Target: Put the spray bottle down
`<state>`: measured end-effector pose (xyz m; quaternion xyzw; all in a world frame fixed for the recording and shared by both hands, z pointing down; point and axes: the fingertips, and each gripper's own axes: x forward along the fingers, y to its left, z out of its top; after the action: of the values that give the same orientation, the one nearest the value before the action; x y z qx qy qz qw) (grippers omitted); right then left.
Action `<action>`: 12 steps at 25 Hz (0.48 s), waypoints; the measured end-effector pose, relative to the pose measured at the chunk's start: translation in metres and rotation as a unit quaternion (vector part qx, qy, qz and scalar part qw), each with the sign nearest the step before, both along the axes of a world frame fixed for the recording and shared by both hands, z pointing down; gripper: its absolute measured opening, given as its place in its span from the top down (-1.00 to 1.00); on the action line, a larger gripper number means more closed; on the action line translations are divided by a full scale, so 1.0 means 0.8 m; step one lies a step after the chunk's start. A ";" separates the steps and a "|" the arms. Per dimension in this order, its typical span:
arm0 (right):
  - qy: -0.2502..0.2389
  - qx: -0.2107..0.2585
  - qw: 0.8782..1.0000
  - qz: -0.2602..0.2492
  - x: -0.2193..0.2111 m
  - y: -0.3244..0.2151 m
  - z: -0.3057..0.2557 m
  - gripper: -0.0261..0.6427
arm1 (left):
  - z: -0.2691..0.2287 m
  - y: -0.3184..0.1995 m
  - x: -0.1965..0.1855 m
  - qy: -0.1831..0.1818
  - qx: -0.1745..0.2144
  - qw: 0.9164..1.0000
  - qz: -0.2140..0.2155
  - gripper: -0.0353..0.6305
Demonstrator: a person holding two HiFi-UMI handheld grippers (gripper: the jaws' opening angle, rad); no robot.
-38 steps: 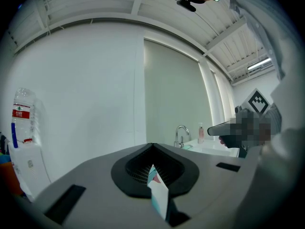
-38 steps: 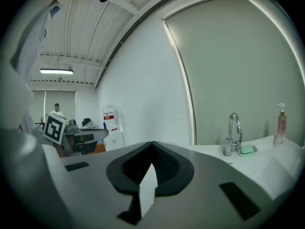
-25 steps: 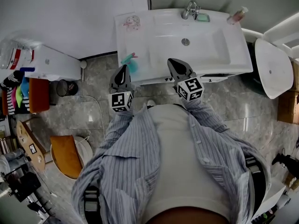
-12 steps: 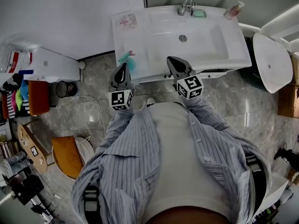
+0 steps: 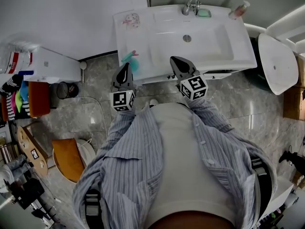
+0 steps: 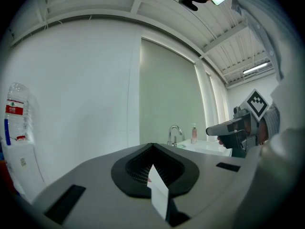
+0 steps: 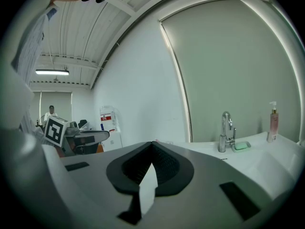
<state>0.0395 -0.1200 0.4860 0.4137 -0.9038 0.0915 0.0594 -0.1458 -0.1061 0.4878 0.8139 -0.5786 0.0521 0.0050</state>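
Observation:
A teal spray bottle (image 5: 133, 63) with a pink top rests on the left part of the white sink counter (image 5: 238, 56), near its front edge. My left gripper (image 5: 125, 67) is shut and empty, its tip just left of the bottle and in front of the counter edge. My right gripper (image 5: 174, 61) is shut too, at the counter's front edge before the basin. In the left gripper view the jaws (image 6: 152, 145) are closed with nothing between them, and the bottle is hidden. The right gripper view shows closed empty jaws (image 7: 152, 143).
A faucet (image 5: 191, 5), a green soap dish (image 5: 205, 14) and a pump bottle (image 5: 239, 9) stand at the counter's back. A small pink round item (image 5: 130, 20) lies at the back left. A white toilet (image 5: 279, 63) is to the right, a white appliance (image 5: 47, 65) to the left.
The head view has shifted slightly, so the sink sits a little higher and further left. Both grippers and the spray bottle keep their places.

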 end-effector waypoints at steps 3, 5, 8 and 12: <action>0.000 0.000 1.000 0.000 -0.002 -0.001 0.000 0.88 | 0.001 -0.001 -0.002 0.000 0.000 1.000 0.000 0.89; 0.001 0.000 1.000 0.000 -0.003 -0.001 0.000 0.88 | 0.001 -0.001 -0.003 0.000 0.000 1.000 0.000 0.89; 0.002 0.000 1.000 -0.001 -0.005 -0.002 0.000 0.88 | 0.000 -0.002 -0.004 0.001 0.000 1.000 0.001 0.89; 0.005 0.002 1.000 -0.002 -0.008 -0.002 0.000 0.88 | 0.000 -0.004 -0.006 0.000 0.001 1.000 0.003 0.89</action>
<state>0.0335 -0.1220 0.4863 0.4128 -0.9044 0.0880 0.0630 -0.1503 -0.1092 0.4875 0.8154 -0.5766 0.0513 0.0040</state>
